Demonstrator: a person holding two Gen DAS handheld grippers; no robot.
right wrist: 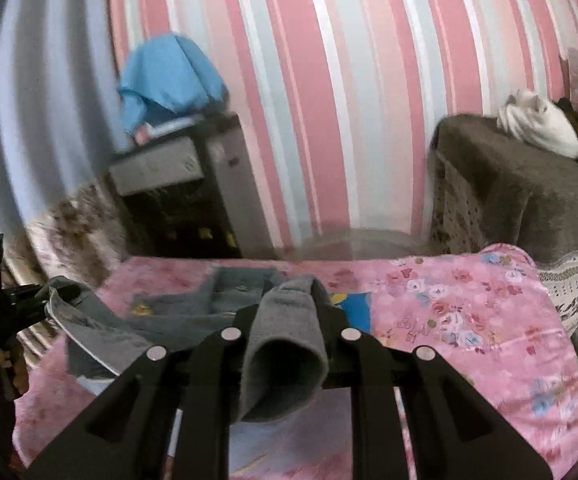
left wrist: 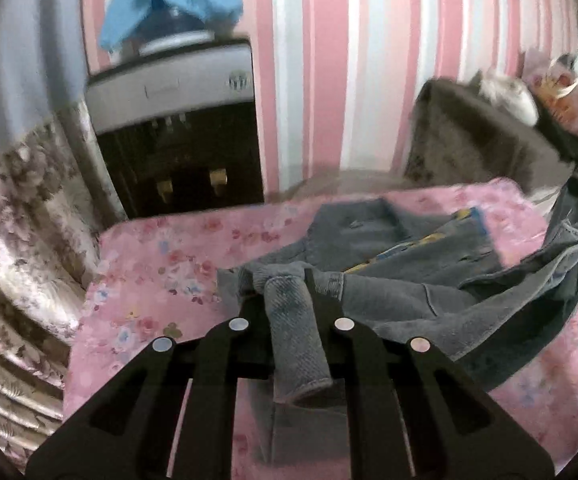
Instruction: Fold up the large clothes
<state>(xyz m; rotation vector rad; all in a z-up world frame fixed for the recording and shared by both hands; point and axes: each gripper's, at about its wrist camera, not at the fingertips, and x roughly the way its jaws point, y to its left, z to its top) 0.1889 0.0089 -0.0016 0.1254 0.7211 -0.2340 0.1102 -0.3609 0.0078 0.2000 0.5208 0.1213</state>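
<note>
Left tool pinching grey garment edge; right tool pinching another bunched edge; hem strung between tools, long axis sideways; rest lying ahead and below on pink floral sheet; both equally near; likely fold forward.

Indoor light, moderate and even; no single source visible, shadows soft. Both fisheye views bow the striped wallpaper and darken to black vignette at the corners. Motion blur smears the water dispenser and floral cloth; near gripper frames stay sharper.
</note>
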